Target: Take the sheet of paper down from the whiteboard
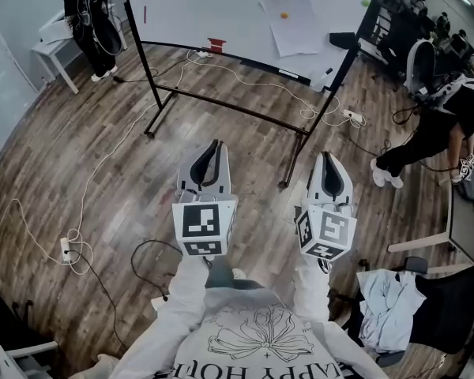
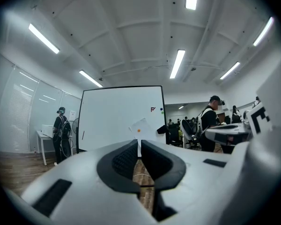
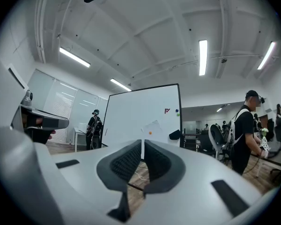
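Note:
A white sheet of paper point(image 1: 293, 24) hangs on the whiteboard point(image 1: 221, 6), pinned by an orange magnet point(image 1: 284, 14). The sheet point(image 2: 141, 127) also shows beyond the left jaws and the same sheet point(image 3: 152, 129) beyond the right jaws. My left gripper point(image 1: 212, 150) and right gripper point(image 1: 329, 163) are held level side by side, well short of the board, both shut and empty. In the left gripper view the left gripper point(image 2: 139, 143) points at the board; the right gripper point(image 3: 143, 143) does the same in its own view.
The whiteboard stands on a black wheeled frame point(image 1: 296, 125) with cables point(image 1: 221, 69) on the wood floor. A person in black point(image 1: 91, 14) stands at the far left by a white table point(image 1: 51, 42). Another person point(image 1: 438, 125) is at the right; a chair with clothes point(image 1: 399, 298) is near right.

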### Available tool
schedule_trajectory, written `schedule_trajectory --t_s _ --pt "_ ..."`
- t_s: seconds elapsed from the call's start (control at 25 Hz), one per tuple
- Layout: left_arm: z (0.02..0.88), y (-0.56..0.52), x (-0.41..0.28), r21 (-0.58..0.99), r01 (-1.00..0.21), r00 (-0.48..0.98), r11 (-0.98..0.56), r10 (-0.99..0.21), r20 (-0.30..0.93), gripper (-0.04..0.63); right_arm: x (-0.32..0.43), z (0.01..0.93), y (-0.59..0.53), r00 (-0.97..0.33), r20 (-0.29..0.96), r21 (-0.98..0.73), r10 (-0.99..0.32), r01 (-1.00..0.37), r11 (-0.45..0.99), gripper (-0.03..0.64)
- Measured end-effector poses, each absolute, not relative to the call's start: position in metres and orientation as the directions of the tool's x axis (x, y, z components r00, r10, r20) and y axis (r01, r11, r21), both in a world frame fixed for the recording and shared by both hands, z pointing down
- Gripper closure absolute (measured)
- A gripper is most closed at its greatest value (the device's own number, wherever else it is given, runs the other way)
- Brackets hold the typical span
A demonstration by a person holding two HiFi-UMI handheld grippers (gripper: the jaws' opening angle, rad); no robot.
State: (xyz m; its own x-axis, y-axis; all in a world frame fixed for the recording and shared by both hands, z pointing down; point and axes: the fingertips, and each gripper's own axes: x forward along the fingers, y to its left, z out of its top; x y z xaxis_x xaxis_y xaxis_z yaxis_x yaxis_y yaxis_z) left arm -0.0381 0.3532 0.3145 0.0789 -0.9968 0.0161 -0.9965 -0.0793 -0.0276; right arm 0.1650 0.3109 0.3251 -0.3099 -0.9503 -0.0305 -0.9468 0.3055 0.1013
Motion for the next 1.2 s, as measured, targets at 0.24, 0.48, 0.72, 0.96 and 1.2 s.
schedule_trajectory --t_s 0.24,0.48,0.72,0.96,1.2 --pt "0.321 0.322 -0.037 -0.024 -0.997 0.079 -0.079 -0.997 0.028 0.588 0.161 0.333 0.279 -0.324 -0.013 0.121 -0.946 -0.939 0.320 0.612" --pt "0.328 0.261 -0.039 -0.013 -0.994 0.105 -0.105 -0.994 0.018 0.588 0.153 0.343 0.221 -0.308 -0.001 0.123 -0.951 -0.944 0.306 0.601" --pt "0.324 0.178 -0.053 -0.017 -0.989 0.144 -0.144 -0.990 0.003 0.588 0.132 0.337 0.144 -0.301 -0.014 0.135 -0.953 -0.945 0.297 0.537" --pt "0.315 0.087 -0.065 -0.017 -0.975 0.222 -0.222 -0.975 -0.002 0.514 0.115 0.324 0.061 -0.264 -0.029 0.141 -0.964 -0.956 0.257 0.523" --pt "0.311 0.010 -0.074 -0.025 -0.961 0.275 -0.274 -0.962 -0.007 0.512 0.103 0.321 -0.011 -0.234 -0.031 0.152 -0.972 -0.962 0.227 0.522"
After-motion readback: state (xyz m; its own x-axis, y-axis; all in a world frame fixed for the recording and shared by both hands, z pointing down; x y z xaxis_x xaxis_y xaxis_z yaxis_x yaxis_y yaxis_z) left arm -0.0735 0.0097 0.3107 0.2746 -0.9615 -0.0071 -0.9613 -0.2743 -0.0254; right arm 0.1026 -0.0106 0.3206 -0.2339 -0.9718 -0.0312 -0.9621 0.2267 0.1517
